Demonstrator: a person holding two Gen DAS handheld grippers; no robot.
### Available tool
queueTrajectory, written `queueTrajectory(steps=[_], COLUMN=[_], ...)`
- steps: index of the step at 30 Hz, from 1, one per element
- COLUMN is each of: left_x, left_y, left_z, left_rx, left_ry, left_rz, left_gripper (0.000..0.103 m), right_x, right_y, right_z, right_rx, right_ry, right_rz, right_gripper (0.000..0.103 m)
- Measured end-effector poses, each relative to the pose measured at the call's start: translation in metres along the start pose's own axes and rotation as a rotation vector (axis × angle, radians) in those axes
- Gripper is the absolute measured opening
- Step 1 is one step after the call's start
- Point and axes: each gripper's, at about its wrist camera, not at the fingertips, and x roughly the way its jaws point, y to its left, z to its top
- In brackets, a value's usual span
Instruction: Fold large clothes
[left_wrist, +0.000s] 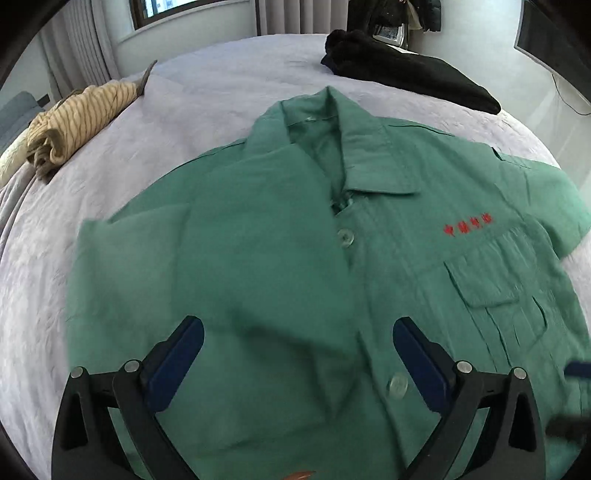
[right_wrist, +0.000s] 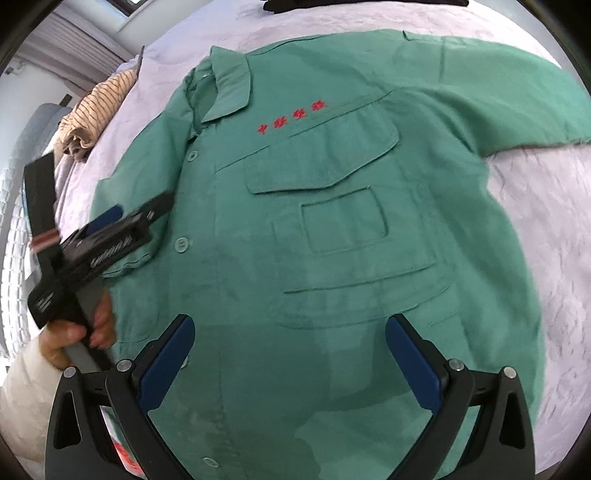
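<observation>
A green short-sleeved shirt (left_wrist: 280, 266) with red lettering and a chest pocket lies face up, buttoned, on a pale bed (left_wrist: 207, 92). It also fills the right wrist view (right_wrist: 332, 221). Its left sleeve is folded in over the body; the right sleeve (right_wrist: 517, 99) lies spread out. My left gripper (left_wrist: 297, 332) is open and empty above the shirt's lower front. It also shows in the right wrist view (right_wrist: 122, 221), over the shirt's left edge. My right gripper (right_wrist: 290, 332) is open and empty above the lower pocket.
A folded tan striped garment (left_wrist: 81, 118) lies at the bed's far left. A black garment (left_wrist: 402, 70) lies at the far right. Curtains and a window stand behind the bed.
</observation>
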Motion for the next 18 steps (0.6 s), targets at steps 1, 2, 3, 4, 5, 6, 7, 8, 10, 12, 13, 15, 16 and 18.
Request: queueTrajectory(steps=[1,2,3,4,5,6,7,8,10,12,13,15,16,18], left_x=[-0.012,-0.018,-0.03,-0.042,-0.052,-0.056,-0.058,-0.057,-0.047,-0.038,-0.03,-0.017,-0.009,0.002], left_y=[0.007,0.014,0.019,0.027,0.04,0.053,0.062,0.076,0.095,0.107,0.11,0.117,0.122,0.135], left_z=[-0.004,-0.014,-0.026,-0.039,-0.054,-0.062,-0.07,-0.079,-0.092,-0.098,-0.098,-0.097,-0.094,-0.095], left_rx=[0.004,0.004,0.0,-0.007,-0.022,-0.038,-0.048,-0.061,-0.087,-0.113,-0.123,-0.145,-0.17,-0.242], left_ry=[-0.012,-0.025,-0.04,-0.05,-0.052,-0.048,-0.041,-0.025,0.025,0.035,0.025,0.014,0.014,0.028], left_rz=[0.001,0.015,0.041,0.081,0.139,0.198,0.244,0.303,0.372,0.413,0.454,0.518,0.537,0.562], left_gripper=[0.103,0.103,0.103,0.103,0.103,0.103,0.103,0.103,0.103,0.103,0.103,0.103,0.103,0.103], right_x=[-0.001,-0.002,-0.002,-0.002,0.001,0.003,0.007,0.013,0.029,0.055,0.074,0.103,0.125,0.133], right_y=[0.004,0.011,0.02,0.032,0.051,0.063,0.08,0.102,0.141,0.177,0.197,0.217,0.227,0.23], right_z=[0.003,0.007,0.011,0.018,0.027,0.031,0.038,0.043,0.052,0.057,0.059,0.059,0.059,0.065], right_rx=[-0.019,-0.047,-0.078,-0.113,-0.167,-0.2,-0.249,-0.315,-0.429,-0.551,-0.623,-0.73,-0.807,-0.84], right_ry=[-0.006,-0.015,-0.025,-0.035,-0.049,-0.058,-0.07,-0.083,-0.105,-0.124,-0.136,-0.149,-0.156,-0.191], right_rz=[-0.009,-0.015,-0.018,-0.021,-0.02,-0.02,-0.022,-0.028,-0.064,-0.121,-0.176,-0.304,-0.442,-0.494], right_gripper=[0.103,0.103,0.103,0.103,0.103,0.103,0.103,0.103,0.103,0.103,0.103,0.103,0.103,0.077])
